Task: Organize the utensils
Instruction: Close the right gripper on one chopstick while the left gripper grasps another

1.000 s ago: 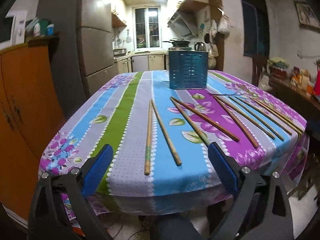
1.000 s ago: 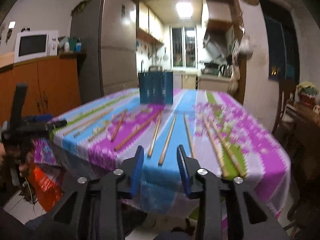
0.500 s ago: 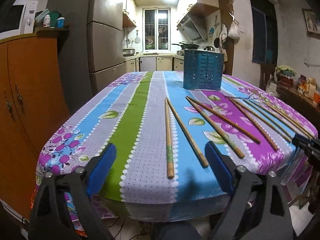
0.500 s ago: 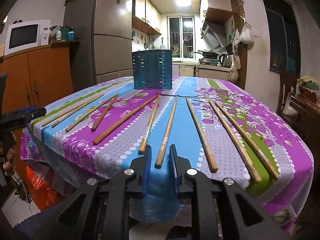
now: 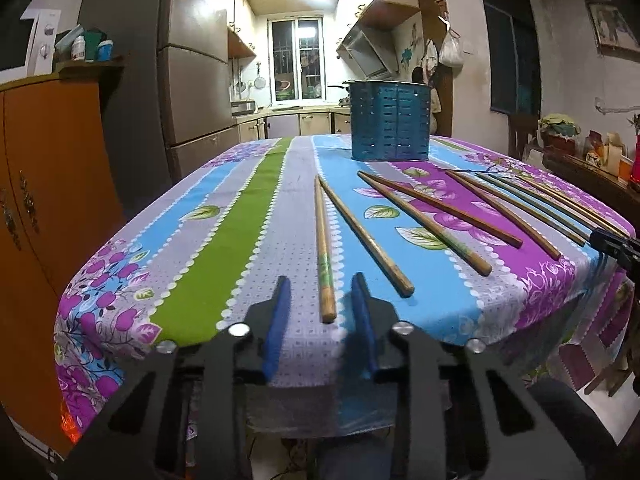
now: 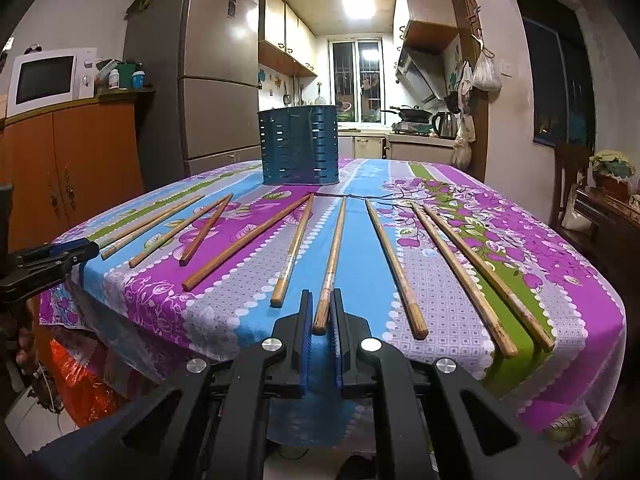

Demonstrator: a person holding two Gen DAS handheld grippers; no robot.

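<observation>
At bottom centre, the right gripper (image 6: 320,312) has clamped a chopstick (image 6: 330,264), seemingly firmly, while the left gripper (image 5: 320,312) is closing around another chopstick (image 5: 323,252), so both pickups have begun.

The right hand-held gripper (image 6: 321,300) pinches a chopstick's (image 6: 331,261) near end on the tablecloth (image 6: 448,304).

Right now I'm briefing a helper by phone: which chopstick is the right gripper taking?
Find the blue slotted holder on the striped tablecloth, then the chopsticks fanned out before it. Take the chopstick on the blue stripe: only its near end sits between the right gripper fingers.
</observation>
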